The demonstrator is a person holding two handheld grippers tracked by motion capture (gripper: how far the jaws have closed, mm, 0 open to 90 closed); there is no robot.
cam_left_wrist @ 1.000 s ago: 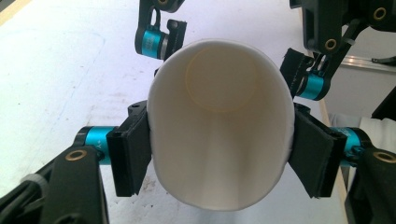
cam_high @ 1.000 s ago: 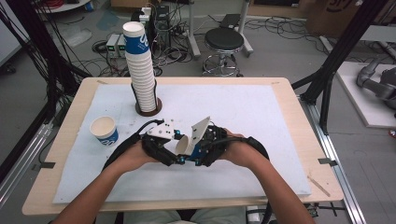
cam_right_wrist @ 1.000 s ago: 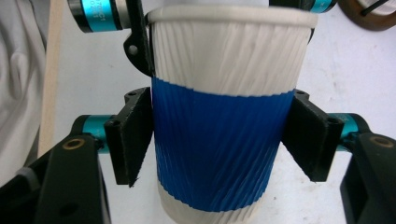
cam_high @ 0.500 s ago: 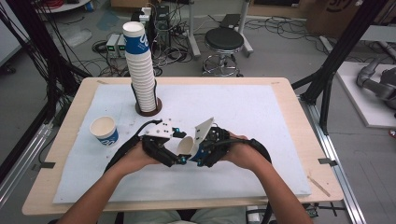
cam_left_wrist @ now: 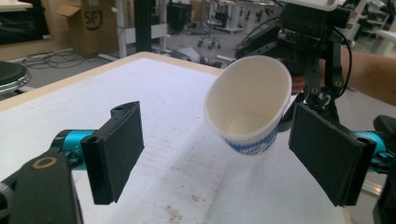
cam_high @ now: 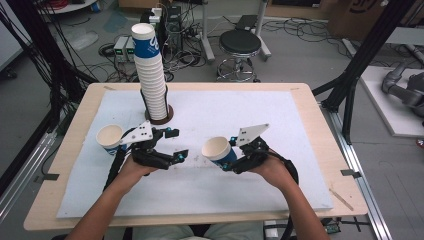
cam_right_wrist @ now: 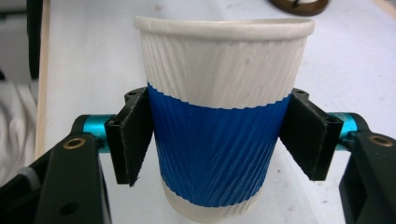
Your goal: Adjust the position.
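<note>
Paper cup [cam_right_wrist: 219, 126], white with a blue band, clamped at its band between both pads of the right tool [cam_high: 239, 159], held tilted above the white-covered counter [cam_high: 300, 125], mouth turned toward the left tool [cam_high: 170, 155]. Left tool gaping wide, jaws just been opening, nothing between them, well apart from the cup. Seen from the left gripper view: cup's empty inside. Seen from the high view: second cup [cam_high: 109, 138] beside the left tool, tall cup stack [cam_high: 151, 75] behind.

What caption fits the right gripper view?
Right tongs clamp a blue-banded paper cup over the white table mat.
</note>
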